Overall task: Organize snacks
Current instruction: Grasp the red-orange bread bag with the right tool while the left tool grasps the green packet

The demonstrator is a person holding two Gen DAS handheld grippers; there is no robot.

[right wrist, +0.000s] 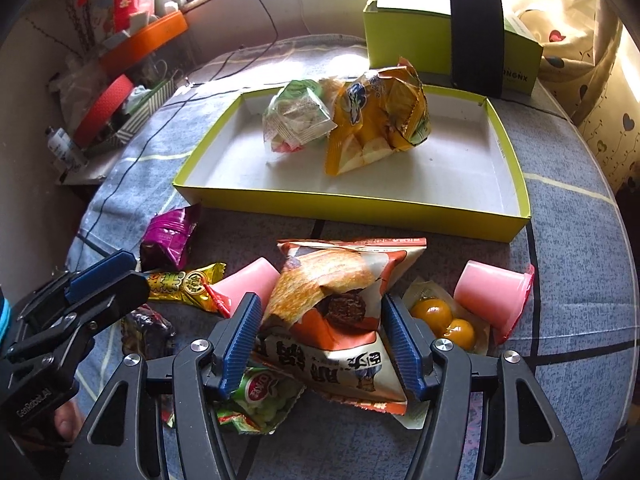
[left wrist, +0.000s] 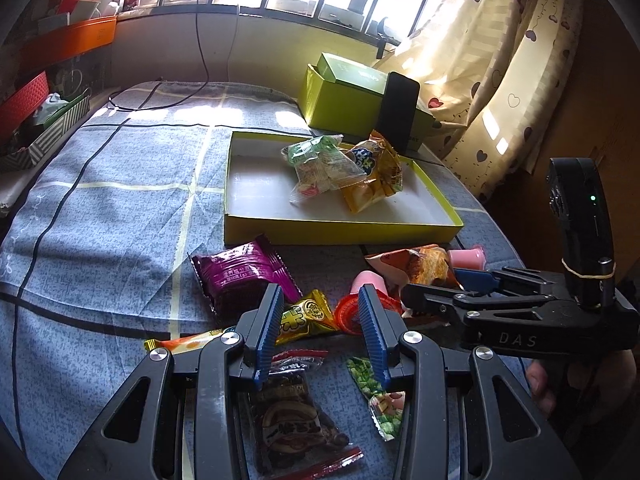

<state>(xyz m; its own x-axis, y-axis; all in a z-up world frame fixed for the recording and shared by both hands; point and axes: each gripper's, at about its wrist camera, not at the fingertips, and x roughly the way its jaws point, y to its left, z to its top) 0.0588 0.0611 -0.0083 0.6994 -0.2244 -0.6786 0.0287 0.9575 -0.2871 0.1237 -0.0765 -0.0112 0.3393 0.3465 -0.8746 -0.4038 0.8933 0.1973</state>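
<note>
A yellow-green tray (left wrist: 248,236) (right wrist: 360,212) holds a clear green-topped packet (left wrist: 316,160) (right wrist: 296,120) and an orange bag (left wrist: 376,176) (right wrist: 380,120). Loose snacks lie in front of it. My left gripper (left wrist: 320,320) is open and empty above a yellow candy (left wrist: 308,314) and a red-lidded jelly cup (left wrist: 348,312), near a purple packet (left wrist: 240,276). My right gripper (right wrist: 320,340) is open, its jaws on either side of an orange-and-white chip bag (right wrist: 340,300), not closed on it. Pink jelly cups (right wrist: 492,292) and a yolk packet (right wrist: 444,320) lie to the right.
A green box (left wrist: 344,96) (right wrist: 412,36) with a black phone (left wrist: 398,112) (right wrist: 476,40) leaning on it stands behind the tray. A dark snack packet (left wrist: 288,412) and green pea packet (left wrist: 376,396) (right wrist: 260,400) lie near me. Cables cross the blue checked cloth (left wrist: 100,220). Clutter sits at left, curtain at right.
</note>
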